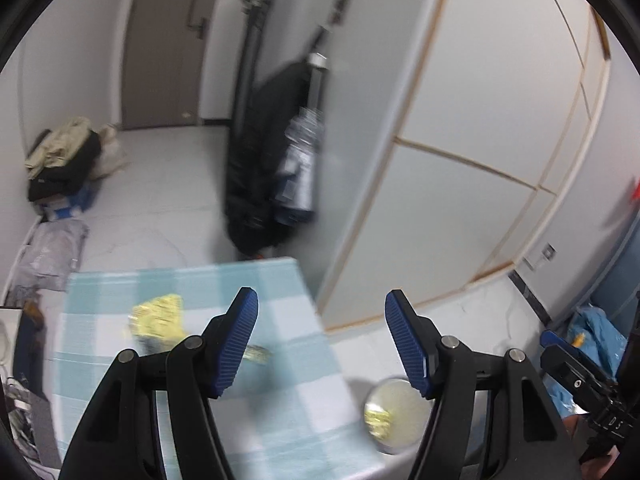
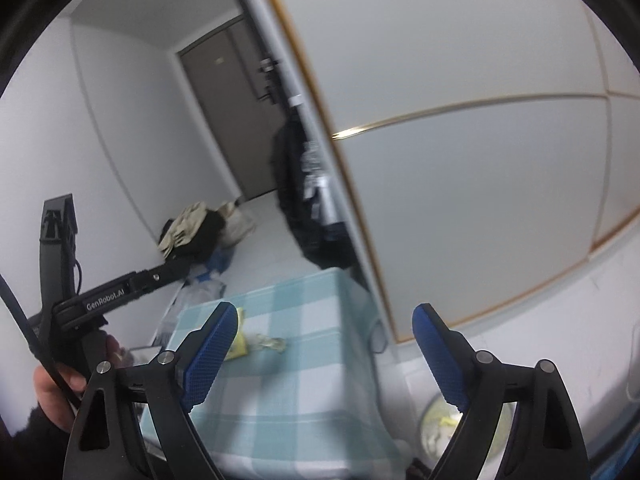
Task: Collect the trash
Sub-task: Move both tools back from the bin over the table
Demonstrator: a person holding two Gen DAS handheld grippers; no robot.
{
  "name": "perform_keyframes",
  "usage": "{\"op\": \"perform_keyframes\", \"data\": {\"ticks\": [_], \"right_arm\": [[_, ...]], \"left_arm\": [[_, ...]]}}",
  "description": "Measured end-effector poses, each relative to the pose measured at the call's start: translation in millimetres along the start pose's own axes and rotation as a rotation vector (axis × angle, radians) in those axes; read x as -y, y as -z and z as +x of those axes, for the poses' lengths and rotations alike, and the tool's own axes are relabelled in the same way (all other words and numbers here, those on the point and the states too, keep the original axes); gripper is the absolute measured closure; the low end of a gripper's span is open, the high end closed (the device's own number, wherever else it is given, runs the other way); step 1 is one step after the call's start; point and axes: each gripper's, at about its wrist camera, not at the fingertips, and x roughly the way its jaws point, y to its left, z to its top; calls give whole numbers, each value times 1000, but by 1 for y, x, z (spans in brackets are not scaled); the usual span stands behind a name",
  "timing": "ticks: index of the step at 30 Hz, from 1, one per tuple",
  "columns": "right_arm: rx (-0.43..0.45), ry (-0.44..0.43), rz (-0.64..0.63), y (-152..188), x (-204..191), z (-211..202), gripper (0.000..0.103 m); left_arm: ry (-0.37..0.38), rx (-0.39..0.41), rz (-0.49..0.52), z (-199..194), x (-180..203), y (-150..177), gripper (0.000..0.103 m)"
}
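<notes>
A crumpled yellow wrapper (image 1: 158, 316) lies on the blue-and-white checked tablecloth (image 1: 288, 360), with a smaller clear-and-yellow scrap (image 1: 256, 354) beside it. Both show in the right wrist view, the wrapper (image 2: 240, 342) and the scrap (image 2: 270, 344). A round trash bin (image 1: 396, 414) stands on the floor right of the table, with yellow trash inside; it also shows in the right wrist view (image 2: 442, 420). My left gripper (image 1: 322, 344) is open and empty above the table's right edge. My right gripper (image 2: 326, 356) is open and empty above the table.
A white sliding door (image 1: 460, 160) runs along the right. A black bag with a bottle (image 1: 276, 168) leans by it. A pile of clothes (image 1: 64, 156) sits on the floor at left. A blue bag (image 1: 596, 340) lies at the far right.
</notes>
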Motion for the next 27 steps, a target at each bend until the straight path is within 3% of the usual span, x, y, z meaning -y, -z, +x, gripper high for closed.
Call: {"op": "perform_keyframes", "data": {"ticks": [5, 12, 16, 21, 27], "right_arm": [[-42, -4, -64, -2, -39, 39, 9], [-132, -49, -97, 7, -74, 109, 9], [-250, -33, -224, 19, -94, 160, 9], [-356, -25, -349, 31, -100, 218, 9], [-575, -95, -427, 62, -95, 281, 11]], "left_arm": [[-76, 52, -23, -18, -41, 0, 41], [-101, 40, -76, -10, -96, 4, 41], [-127, 32, -125, -2, -130, 10, 41], [-117, -40, -184, 20, -159, 3, 41], [-112, -112, -206, 40, -183, 2, 41]]}}
